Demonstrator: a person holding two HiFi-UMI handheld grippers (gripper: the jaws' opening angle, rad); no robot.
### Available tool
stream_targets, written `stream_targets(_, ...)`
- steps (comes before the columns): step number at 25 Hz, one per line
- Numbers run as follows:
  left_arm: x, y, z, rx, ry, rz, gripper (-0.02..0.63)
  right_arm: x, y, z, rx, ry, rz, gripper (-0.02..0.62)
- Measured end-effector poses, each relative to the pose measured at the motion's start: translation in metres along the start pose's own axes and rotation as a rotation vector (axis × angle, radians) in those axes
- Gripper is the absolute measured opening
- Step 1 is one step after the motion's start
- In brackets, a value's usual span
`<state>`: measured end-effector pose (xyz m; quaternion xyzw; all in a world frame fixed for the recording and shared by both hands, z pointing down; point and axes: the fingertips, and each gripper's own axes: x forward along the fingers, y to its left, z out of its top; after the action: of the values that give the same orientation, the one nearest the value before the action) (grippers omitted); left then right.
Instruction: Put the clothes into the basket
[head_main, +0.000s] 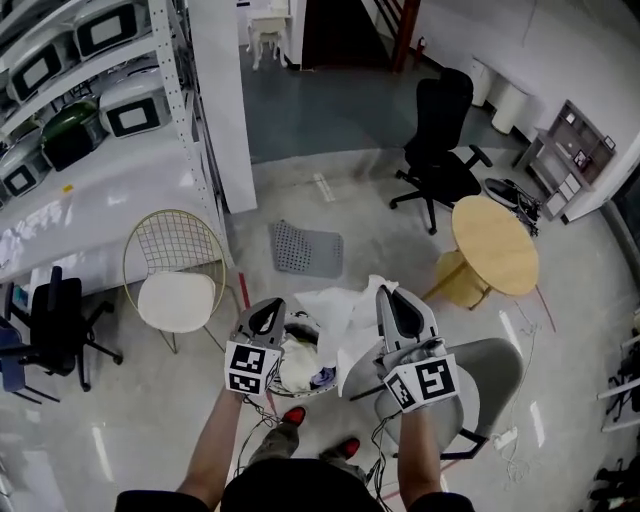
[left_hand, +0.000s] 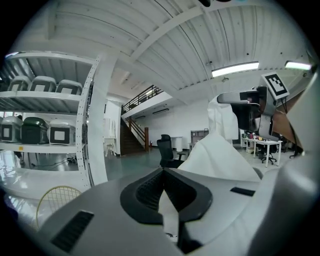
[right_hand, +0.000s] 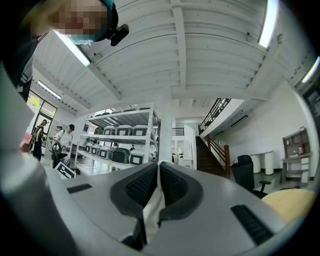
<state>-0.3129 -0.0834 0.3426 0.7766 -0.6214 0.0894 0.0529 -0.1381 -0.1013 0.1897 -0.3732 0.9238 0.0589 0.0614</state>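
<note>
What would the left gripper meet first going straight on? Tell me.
Beyond the white cloth in its jaws, the left gripper has open air; the black chair stands far ahead, roughly in line.

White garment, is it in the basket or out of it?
Out. The left gripper and right gripper each pinch the white garment between shut jaws, holding it spread between them.

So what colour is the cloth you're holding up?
White all over. The cloth shows best in the head view.
</note>
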Motion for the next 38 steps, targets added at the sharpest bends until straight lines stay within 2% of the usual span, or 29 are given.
stream_targets(14, -0.039, 0.077, -0.066, -0.081, 0.092, 0.121, 0.006, 0.068, 0.078, -0.077, 0.074, 0.120, 0.160, 0.034)
stream_targets(21, -0.044, 0.099, -0.102, -0.112, 0.137, 0.149, 0.006, 0.081, 0.100, -0.131, 0.130, 0.199, 0.194, 0.034)
stream_targets(26, -0.040, 0.111, -0.132, -0.130, 0.161, 0.138, 0.006, 0.088, 0.115, -0.199, 0.214, 0.281, 0.219, 0.034)
stream_targets(33, -0.033, 0.109, -0.192, -0.166, 0.239, 0.112, 0.006, 0.084, 0.130, -0.287, 0.226, 0.407, 0.210, 0.034)
stream_targets(38, -0.022, 0.106, -0.234, -0.192, 0.285, 0.096, 0.006, 0.070, 0.129, -0.361, 0.272, 0.516, 0.179, 0.034)
